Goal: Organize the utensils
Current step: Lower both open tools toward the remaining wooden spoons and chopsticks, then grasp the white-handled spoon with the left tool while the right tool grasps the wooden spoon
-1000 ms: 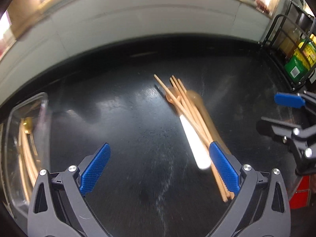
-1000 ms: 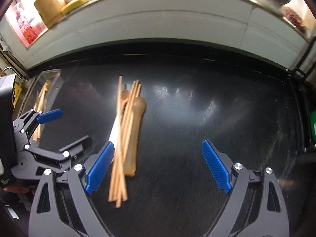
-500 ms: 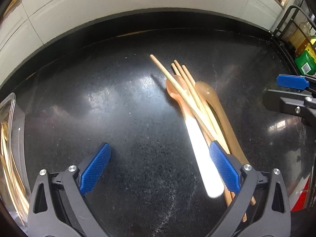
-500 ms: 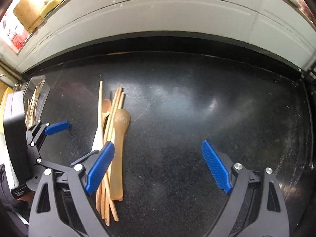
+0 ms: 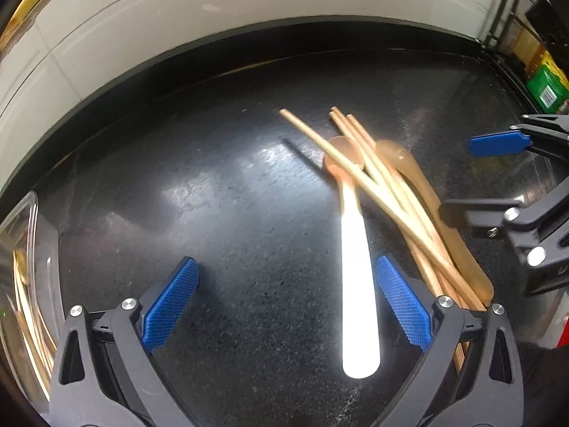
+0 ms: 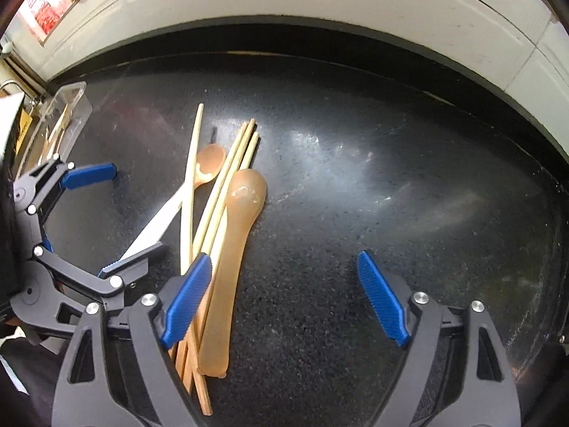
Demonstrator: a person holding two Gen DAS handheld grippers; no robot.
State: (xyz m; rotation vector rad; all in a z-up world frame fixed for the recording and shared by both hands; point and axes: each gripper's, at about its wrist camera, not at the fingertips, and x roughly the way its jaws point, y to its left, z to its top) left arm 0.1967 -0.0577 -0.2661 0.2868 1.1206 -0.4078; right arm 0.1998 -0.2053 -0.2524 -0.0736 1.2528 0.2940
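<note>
While the utensils lay heaped in the centre of the black speckled counter (image 6: pixel 355 195), both grippers were held spread above them, pointed steeply down, presumably so that one piece could be singled out. At the far left of the right wrist view, a clear plastic tray (image 6: pixel 76 98) was seen, already holding a few pale sticks, which suggested it was the sorting destination. Lower left in that view, the left gripper (image 5: pixel 284 306) was released, nothing pressed by its blue ribbed pads; between them, in its own view, lay the white-handled spoon (image 5: pixel 357 284), smooth and glossy, with a small amber bowl. To its right, the bamboo chopsticks (image 6: pixel 227 174) were fanned loosely, thin, straight and matte, crossing over the spoon. Beside them the amber spoon (image 6: pixel 234 242) was stretched out, long, rounded and translucent. The right gripper (image 6: pixel 284 299) was also released, its jaws having just been narrowed somewhat, with its left pad over the chopstick ends and only bare counter between the pads.
</note>
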